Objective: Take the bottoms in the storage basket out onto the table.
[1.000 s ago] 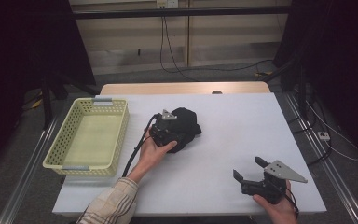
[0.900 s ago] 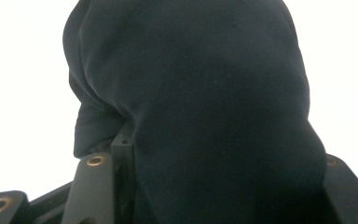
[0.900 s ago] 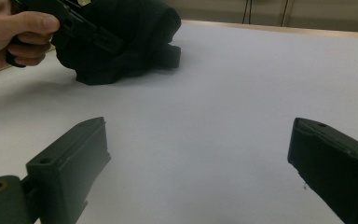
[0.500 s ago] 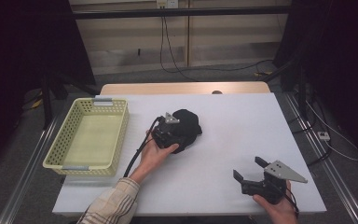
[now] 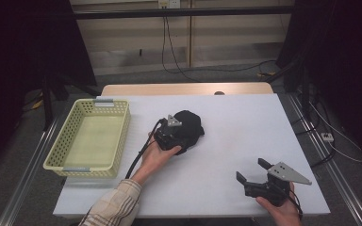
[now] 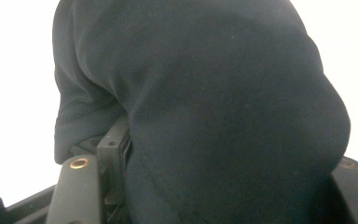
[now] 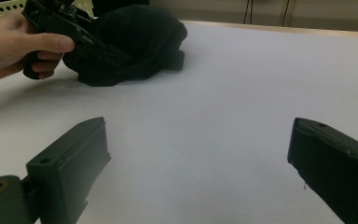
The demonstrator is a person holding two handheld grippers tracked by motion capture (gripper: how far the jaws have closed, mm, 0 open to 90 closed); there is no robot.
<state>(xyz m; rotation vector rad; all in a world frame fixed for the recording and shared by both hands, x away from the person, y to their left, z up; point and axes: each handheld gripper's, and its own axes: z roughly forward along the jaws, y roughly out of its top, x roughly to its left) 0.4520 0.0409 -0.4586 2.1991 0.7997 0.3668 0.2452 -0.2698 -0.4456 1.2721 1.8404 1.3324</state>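
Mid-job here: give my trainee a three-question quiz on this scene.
1. True or false: the basket holds the black cloth.
2. Which gripper is at the cloth: A left, B right?
3. How do the right gripper's jaws stand?

Key:
1. False; the cloth lies on the table, apart from the basket.
2. A; the left gripper has cloth between its jaws, which have just been opening.
3. Open, with nothing between them.

The table carries a plain white top, with a bare wooden strip along its 12 o'clock edge. A pale yellow perforated basket rests on it at 9 o'clock. A bundled black cloth, possibly a garment, lies on the top near centre, at 3 o'clock from the basket.
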